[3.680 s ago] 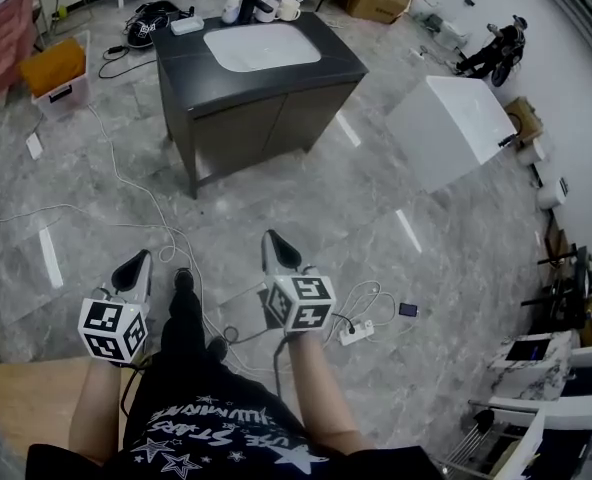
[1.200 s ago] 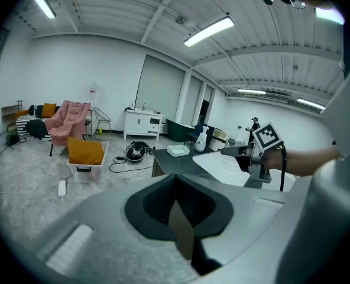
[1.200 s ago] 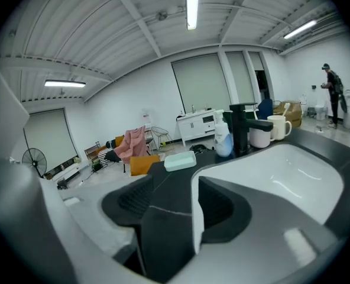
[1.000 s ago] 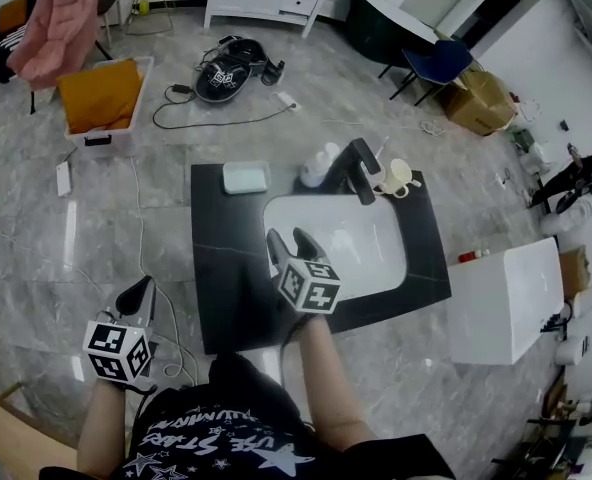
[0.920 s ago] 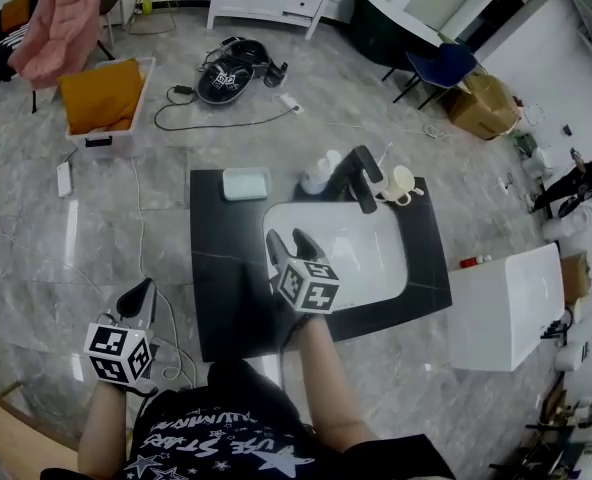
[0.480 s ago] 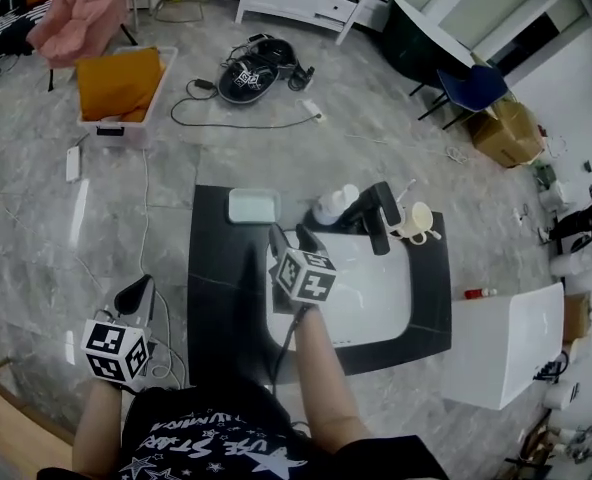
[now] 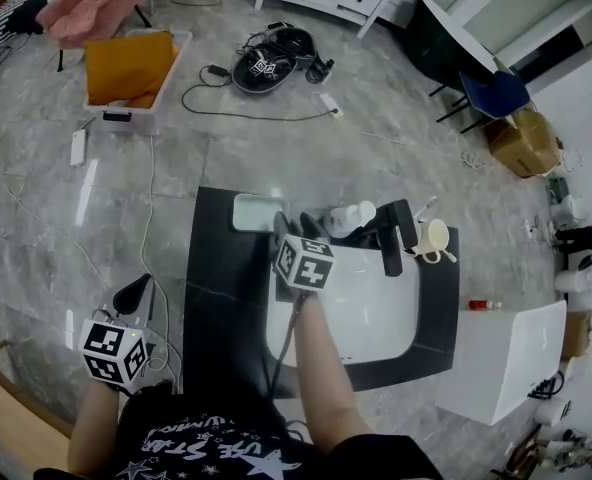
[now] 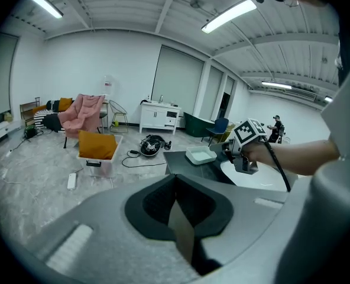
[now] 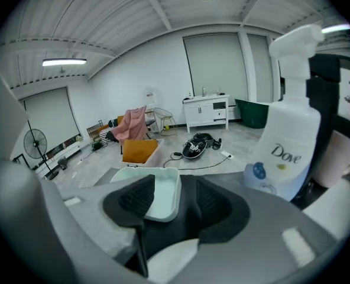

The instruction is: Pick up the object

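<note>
The right gripper [image 9: 174,189] has its jaws wide apart and closing, with the near right edge of the white tray [image 9: 162,197] between them; the left pad overlaps the tray's inside and the right pad stands clear of its wall, so neither presses on it. In the head view this gripper reaches over the back left corner of the black countertop [image 7: 221,298], where the tray lies just left of the white basin [image 7: 361,303]. Just right of the gripper stands a white Dove pump bottle [image 9: 287,141], and beyond it the black faucet [image 7: 394,236] and a pale cup [image 7: 436,236]. The left gripper [image 8: 175,179] has its jaws closed together with nothing between them; it hangs low at the person's left, off the counter and over the grey marble floor [image 7: 36,218]. Farther out on the floor sit a crate holding an orange cushion [image 7: 126,66] and a chair draped in pink cloth [image 7: 91,3].
</note>
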Demonstrator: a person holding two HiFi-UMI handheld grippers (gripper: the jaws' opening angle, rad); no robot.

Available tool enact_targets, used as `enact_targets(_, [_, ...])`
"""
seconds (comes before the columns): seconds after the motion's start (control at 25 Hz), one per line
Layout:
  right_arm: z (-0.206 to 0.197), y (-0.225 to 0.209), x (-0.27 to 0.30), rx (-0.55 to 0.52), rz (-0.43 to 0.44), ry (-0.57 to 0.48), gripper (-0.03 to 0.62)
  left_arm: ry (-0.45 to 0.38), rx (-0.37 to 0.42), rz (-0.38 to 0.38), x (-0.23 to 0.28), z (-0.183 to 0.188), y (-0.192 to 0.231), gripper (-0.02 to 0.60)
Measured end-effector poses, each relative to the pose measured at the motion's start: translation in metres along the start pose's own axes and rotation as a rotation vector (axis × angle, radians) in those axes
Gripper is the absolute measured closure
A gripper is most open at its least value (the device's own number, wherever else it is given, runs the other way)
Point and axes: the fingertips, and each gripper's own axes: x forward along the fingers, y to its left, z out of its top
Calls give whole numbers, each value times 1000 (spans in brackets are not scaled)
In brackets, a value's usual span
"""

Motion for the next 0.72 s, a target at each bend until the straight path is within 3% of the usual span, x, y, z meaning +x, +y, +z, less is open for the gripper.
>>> enact_targets(0.24, [-5, -1, 17, -63, -17, 43, 431, 36, -17, 12, 3, -15, 2, 572])
enact_targets(0.48, [-16, -7, 22, -41, -57, 105, 563, 52, -26, 23, -1, -25, 3, 572])
enact_targets(0.72, [-14, -5, 10, 4, -94, 102, 579, 38, -29, 26, -17, -27, 5, 572])
